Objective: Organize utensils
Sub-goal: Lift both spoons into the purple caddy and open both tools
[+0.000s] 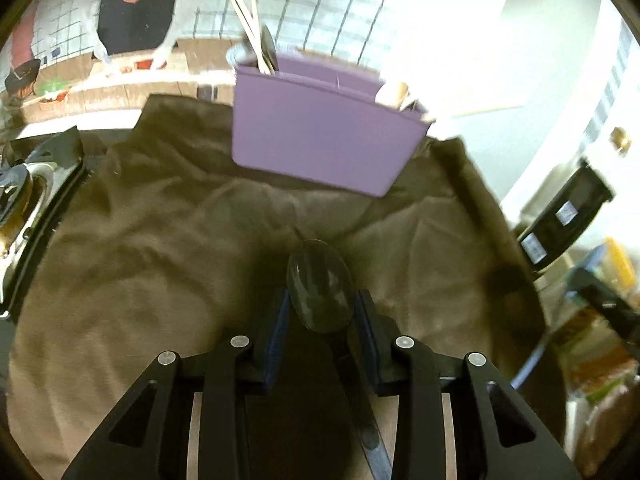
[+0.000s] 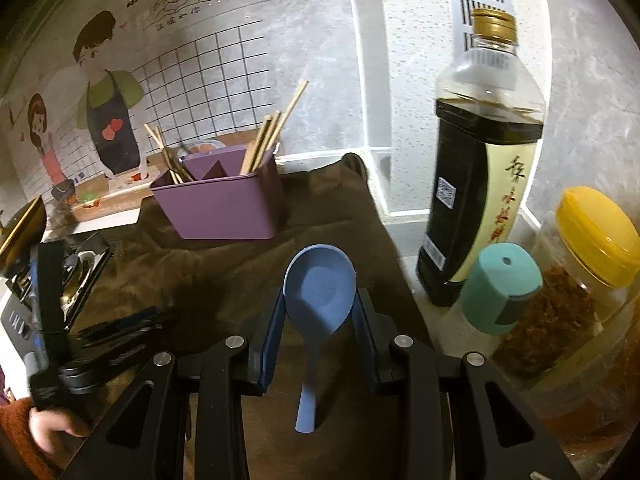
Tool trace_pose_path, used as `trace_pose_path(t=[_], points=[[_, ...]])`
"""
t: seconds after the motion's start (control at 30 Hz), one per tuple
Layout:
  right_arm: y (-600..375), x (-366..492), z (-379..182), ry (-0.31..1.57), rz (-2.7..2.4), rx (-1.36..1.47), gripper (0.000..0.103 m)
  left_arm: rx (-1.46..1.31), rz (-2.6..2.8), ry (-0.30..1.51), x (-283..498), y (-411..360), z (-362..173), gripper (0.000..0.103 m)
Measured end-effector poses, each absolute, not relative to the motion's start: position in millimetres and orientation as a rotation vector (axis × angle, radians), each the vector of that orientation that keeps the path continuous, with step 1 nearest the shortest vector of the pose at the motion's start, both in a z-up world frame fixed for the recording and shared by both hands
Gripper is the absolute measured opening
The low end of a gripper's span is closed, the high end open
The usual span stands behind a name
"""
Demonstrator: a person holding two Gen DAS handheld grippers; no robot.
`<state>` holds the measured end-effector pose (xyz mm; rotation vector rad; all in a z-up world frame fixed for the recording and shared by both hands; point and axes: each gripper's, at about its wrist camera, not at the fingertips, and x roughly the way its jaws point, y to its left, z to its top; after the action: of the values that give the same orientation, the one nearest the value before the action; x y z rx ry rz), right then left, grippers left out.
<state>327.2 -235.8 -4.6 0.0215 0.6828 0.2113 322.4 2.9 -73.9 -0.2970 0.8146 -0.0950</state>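
Note:
My left gripper (image 1: 322,308) is shut on a dark spoon (image 1: 320,284), bowl forward, above the brown cloth (image 1: 140,240). The purple utensil holder (image 1: 324,136) stands ahead with chopsticks (image 1: 250,28) and a wooden utensil in it. My right gripper (image 2: 319,306) is shut on a blue plastic spoon (image 2: 319,288), bowl forward, handle hanging down. In the right wrist view the purple holder (image 2: 224,204) stands at the back left of the cloth (image 2: 224,276), with chopsticks (image 2: 276,128) in its compartments. The left gripper (image 2: 120,332) shows at the left.
A dark sauce bottle (image 2: 476,160), a teal shaker (image 2: 500,288) and a yellow-lidded jar (image 2: 580,280) stand right of the cloth. A stove (image 1: 24,208) lies left of the cloth. A tiled wall with a cartoon poster (image 2: 100,112) rises behind.

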Motion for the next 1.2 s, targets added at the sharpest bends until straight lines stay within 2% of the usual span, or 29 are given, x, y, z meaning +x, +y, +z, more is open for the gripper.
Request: trace_pose_path(t=[0.23, 0.33, 0.53, 0.6, 0.7, 0.87, 1.2], points=[[-208.5, 330.8, -0.9, 0.692, 0.243, -0.005, 0.031, -0.233, -0.068, 0.666, 303.5, 25.5, -32.2, 0.034], [-193.1, 333.6, 15.9, 0.66, 0.265, -0.035, 0.031, -0.204, -0.081, 0.576, 307.9, 37.3, 3.8, 0.034], [-165.0, 355.7, 112.4, 0.486, 0.321, -0.051, 0.031, -0.143, -0.111, 0.326, 344.7, 60.2, 114.5, 0.034], [-154.8, 374.1, 150.5, 0.424, 0.323, -0.041, 0.031, -0.125, -0.123, 0.255, 360.2, 65.6, 139.3, 0.034], [-142.7, 406.6, 176.4, 0.387, 0.285, -0.015, 0.031, -0.12, -0.148, 0.218, 398.4, 75.9, 159.4, 0.034], [-126.6, 455.4, 166.1, 0.354, 0.168, 0.042, 0.031, -0.123, -0.133, 0.235, 443.0, 88.7, 147.5, 0.034], [-94.1, 523.2, 79.2, 0.524, 0.1, 0.027, 0.031, -0.093, -0.185, 0.384, 508.4, 68.5, 69.8, 0.034]])
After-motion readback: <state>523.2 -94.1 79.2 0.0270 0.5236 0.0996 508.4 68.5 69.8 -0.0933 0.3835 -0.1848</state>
